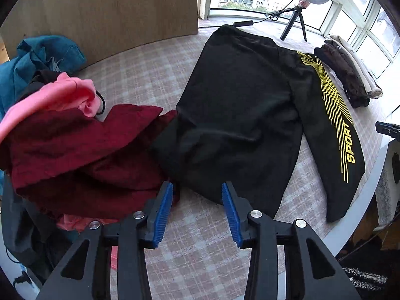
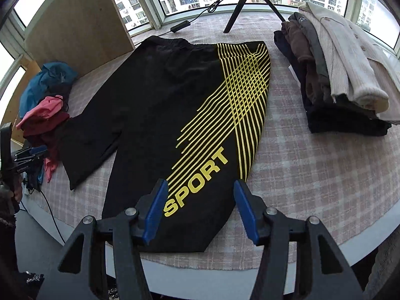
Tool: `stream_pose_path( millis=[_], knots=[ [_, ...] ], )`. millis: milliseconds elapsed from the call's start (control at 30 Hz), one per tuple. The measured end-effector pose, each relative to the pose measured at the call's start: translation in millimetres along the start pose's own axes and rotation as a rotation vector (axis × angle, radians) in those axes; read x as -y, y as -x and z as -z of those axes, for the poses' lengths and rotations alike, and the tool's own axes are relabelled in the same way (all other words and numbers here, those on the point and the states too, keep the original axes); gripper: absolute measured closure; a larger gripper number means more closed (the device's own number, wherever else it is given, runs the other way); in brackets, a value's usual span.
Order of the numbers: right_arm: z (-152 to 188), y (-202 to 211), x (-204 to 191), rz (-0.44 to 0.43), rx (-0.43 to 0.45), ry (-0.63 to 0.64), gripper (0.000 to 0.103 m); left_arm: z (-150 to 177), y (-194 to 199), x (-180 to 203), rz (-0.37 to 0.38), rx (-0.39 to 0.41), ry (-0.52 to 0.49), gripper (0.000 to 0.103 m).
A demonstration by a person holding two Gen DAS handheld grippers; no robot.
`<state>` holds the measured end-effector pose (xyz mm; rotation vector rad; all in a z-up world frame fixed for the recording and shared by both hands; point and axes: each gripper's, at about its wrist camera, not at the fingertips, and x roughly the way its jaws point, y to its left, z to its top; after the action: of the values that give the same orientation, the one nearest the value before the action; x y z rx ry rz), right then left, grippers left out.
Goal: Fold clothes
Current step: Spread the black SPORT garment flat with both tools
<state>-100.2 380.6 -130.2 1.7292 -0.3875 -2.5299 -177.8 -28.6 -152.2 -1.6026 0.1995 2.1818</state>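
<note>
Black shorts (image 1: 237, 110) with yellow stripes and the word SPORT lie spread flat on the checked tablecloth, also in the right wrist view (image 2: 155, 115). My left gripper (image 1: 197, 187) is open and empty, just above the hem of the left leg. My right gripper (image 2: 200, 185) is open and empty, above the hem of the right leg near the SPORT print. The left gripper shows at the left edge of the right wrist view (image 2: 32, 152).
A heap of unfolded clothes, dark red (image 1: 82, 155), pink (image 1: 55, 95) and blue (image 1: 37, 60), lies left of the shorts. A stack of folded clothes (image 2: 342, 75) stands at the right. A tripod with ring light (image 1: 297, 20) and a wooden board (image 1: 105, 12) stand at the back.
</note>
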Motion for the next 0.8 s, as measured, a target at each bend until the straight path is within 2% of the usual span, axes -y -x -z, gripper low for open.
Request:
stream_pose_path(
  millis=[67,133,200,233,333,367,500,633,800],
  knots=[
    [14,-11,-22,-0.026,-0.019,0.017,0.049,-1,-16,1,0.039,-0.026,0.007,0.065],
    [23,-16,-49,-0.028,-0.02,0.062,0.049,-3,-28,7,0.056,-0.043,-0.014,0.071],
    [27,-19,-72,-0.052,-0.012,0.095,0.049,-7,-36,14,0.091,-0.062,-0.026,0.103],
    [27,-23,-85,-0.083,-0.015,0.108,0.049,-12,-35,18,0.12,-0.067,-0.027,0.101],
    [26,-35,-130,-0.156,-0.017,0.171,0.049,-31,-15,31,0.228,-0.018,-0.064,0.099],
    [25,-43,-147,-0.177,-0.027,0.197,0.049,-38,-9,34,0.226,0.0,-0.082,0.094],
    [22,-81,-204,-0.23,-0.078,0.269,0.049,-55,11,35,0.145,0.043,-0.148,0.093],
    [19,-114,-237,-0.271,-0.13,0.262,0.049,-49,11,6,0.088,0.012,-0.155,0.092],
    [21,-135,-263,-0.179,-0.133,0.306,0.049,-40,-3,-15,0.041,-0.019,-0.18,0.092]
  ],
)
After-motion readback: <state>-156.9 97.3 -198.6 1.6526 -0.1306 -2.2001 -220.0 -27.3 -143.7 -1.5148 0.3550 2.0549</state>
